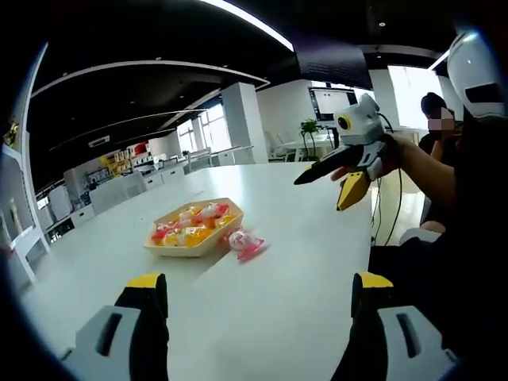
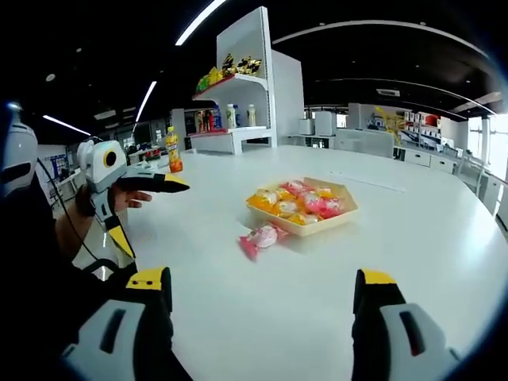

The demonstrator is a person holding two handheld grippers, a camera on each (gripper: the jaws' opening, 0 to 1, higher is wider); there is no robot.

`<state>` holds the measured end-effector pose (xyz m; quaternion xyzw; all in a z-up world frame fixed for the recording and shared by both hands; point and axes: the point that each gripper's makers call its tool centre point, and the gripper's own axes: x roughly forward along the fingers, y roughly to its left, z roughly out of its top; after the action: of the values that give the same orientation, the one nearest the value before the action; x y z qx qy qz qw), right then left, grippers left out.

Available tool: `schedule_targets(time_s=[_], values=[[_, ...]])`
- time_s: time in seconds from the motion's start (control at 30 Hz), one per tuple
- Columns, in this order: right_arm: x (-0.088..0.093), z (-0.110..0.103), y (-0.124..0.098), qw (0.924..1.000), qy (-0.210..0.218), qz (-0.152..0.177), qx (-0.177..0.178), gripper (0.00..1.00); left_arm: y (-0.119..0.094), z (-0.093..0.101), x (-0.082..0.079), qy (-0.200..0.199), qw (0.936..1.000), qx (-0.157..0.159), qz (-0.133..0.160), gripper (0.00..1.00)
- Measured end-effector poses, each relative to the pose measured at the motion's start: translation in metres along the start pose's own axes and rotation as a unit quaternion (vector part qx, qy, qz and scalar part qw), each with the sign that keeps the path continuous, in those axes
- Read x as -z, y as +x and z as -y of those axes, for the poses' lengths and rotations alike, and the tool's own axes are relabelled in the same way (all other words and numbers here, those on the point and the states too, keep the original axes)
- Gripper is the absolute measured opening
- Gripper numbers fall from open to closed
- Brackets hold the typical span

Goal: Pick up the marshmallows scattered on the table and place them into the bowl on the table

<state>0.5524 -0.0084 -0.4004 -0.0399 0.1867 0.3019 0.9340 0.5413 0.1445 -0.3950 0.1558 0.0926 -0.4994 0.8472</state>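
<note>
Above table (image 1: 262,309), both hand-held grippers (image 1: 258,298) (image 2: 262,298) wide open, empty.

no legible text, labels or signs anywhere

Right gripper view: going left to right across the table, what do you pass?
Left gripper held in a hand → orange drink bottle → pink wrapped marshmallow on the table → bowl of wrapped marshmallows.
</note>
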Motion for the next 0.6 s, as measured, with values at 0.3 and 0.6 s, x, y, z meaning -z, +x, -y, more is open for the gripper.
schedule_targets(time_s=[0.3, 0.6], values=[[0.002, -0.012, 0.031, 0.9996, 0.003, -0.012, -0.025, 0.9, 0.002, 0.0, 0.001, 0.005, 1.0, 0.001, -0.002, 0.95], [-0.001, -0.019, 0.058, 0.9987, 0.011, -0.01, -0.049, 0.89, 0.006, 0.0, 0.009, 0.004, 0.9999, 0.006, -0.012, 0.95]])
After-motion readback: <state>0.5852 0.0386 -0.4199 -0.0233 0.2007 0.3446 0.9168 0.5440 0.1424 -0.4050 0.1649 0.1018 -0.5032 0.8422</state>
